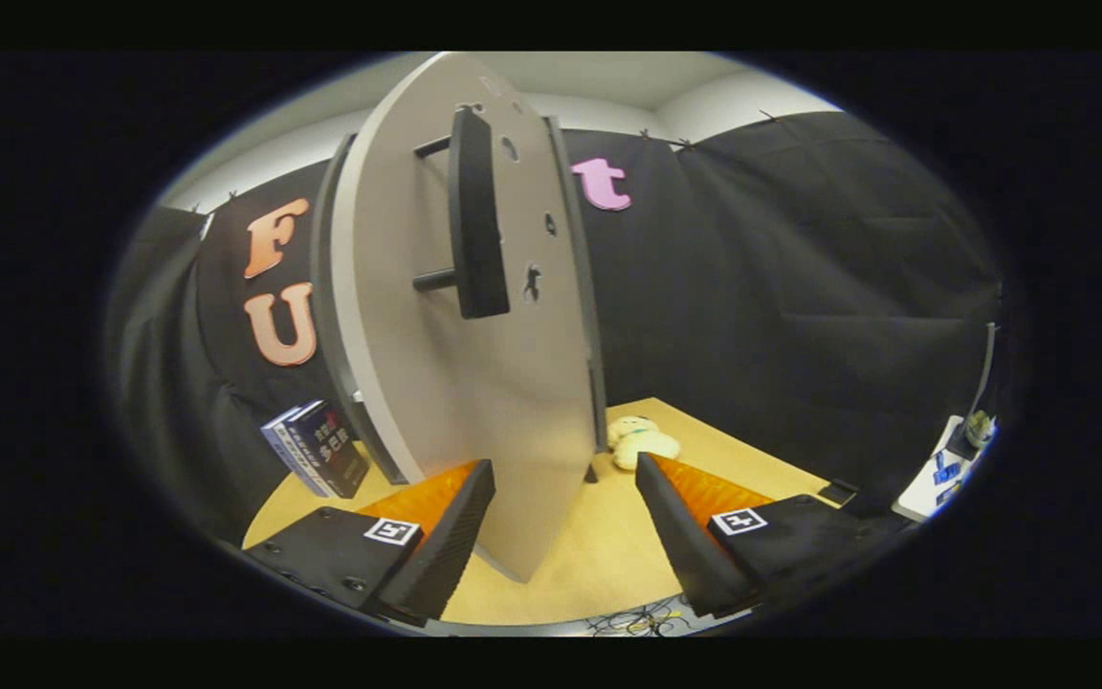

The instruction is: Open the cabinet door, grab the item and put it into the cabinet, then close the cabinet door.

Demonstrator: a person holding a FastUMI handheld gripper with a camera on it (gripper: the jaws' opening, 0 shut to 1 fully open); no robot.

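The pale grey flat cabinet door (474, 402) is standing swung open toward the camera, its lower edge reaching down between the two fingers without either one clearly pressing on it. A long black bar handle (476, 215) is sitting on two posts on the door's face. The light wooden tabletop (608, 545) is spreading beneath. The gripper (565, 536) is holding its jaws wide apart, gripping nothing. A dark box with printed sides (321, 448) is leaning beyond the left finger. The small cream plush toy (642, 442) is lying on the table just beyond the right finger, beside the door's far edge.
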